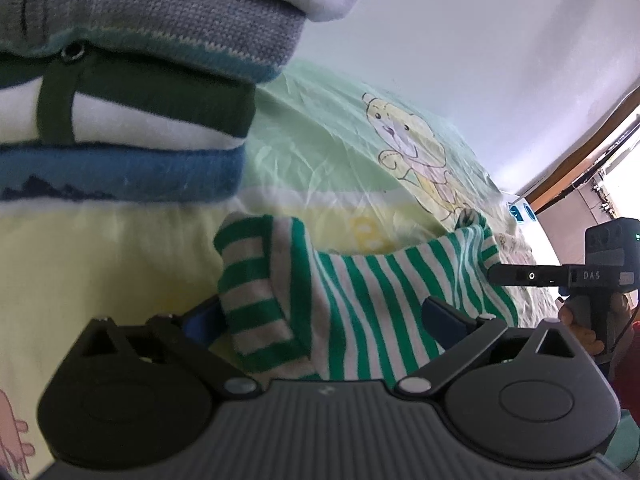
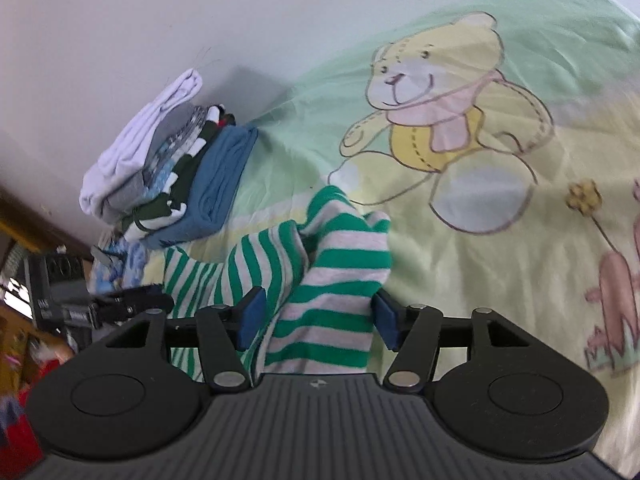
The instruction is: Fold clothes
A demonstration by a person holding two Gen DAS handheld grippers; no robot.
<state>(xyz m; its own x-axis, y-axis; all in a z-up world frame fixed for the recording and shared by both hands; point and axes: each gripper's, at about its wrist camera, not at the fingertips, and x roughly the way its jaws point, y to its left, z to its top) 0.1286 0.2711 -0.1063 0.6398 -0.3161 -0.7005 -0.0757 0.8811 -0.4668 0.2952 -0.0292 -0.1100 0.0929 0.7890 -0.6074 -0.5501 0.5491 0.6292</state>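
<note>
The striped garment (image 2: pixel 320 280), green and pale grey, lies bunched on the bed sheet (image 2: pixel 460 240) just in front of the stack of folded clothes (image 2: pixel 180 168). It looks like thin, soft knit: light, floppy, likely to sag and crease wherever it is not supported, and unlikely to slip much on the cotton sheet. The right hand-held gripper (image 2: pixel 316 316) stands wide, its blue pads on either side of a striped fold without pressing it. The left hand-held gripper (image 1: pixel 316 316) also has its jaws spread, with striped cloth lying between them; no pinch shows. For a clean fold, the best hold is probably at a hem or at the cuff ends, one gripper at each corner, so the cloth can be drawn flat before it is doubled over.
</note>
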